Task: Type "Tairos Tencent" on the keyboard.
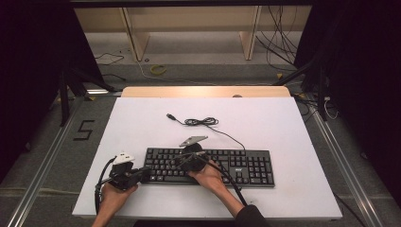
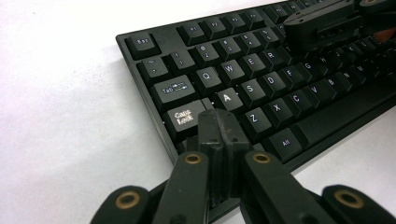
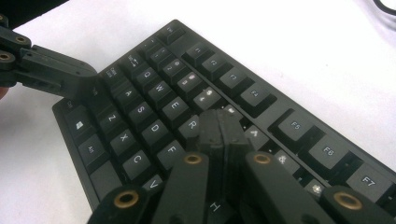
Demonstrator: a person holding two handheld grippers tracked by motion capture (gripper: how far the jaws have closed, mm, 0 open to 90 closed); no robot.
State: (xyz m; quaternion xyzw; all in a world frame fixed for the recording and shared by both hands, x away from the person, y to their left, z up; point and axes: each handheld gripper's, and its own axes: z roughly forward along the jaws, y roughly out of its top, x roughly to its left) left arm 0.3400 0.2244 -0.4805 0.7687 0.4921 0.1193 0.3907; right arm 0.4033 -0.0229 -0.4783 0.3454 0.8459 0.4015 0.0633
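A black keyboard (image 1: 222,168) lies on the white table top, its keys lettered in white (image 2: 261,79). My left gripper (image 2: 219,122) is shut with nothing in it, its tips down at the keyboard's left end by the Caps Lock key (image 2: 183,116); in the high view it (image 1: 146,175) sits at the keyboard's left edge. My right gripper (image 3: 222,122) is shut and empty too, its tips over the keys near R (image 3: 191,125); it (image 1: 177,161) hovers above the keyboard's left half. Whether either tip presses a key I cannot tell.
The keyboard's cable (image 1: 203,122) lies coiled behind it, with its USB plug (image 1: 170,116) loose on the white board (image 1: 283,123). Bare board lies to the left, right and front. Beyond the table's far edge stand wooden shelf legs and floor cables.
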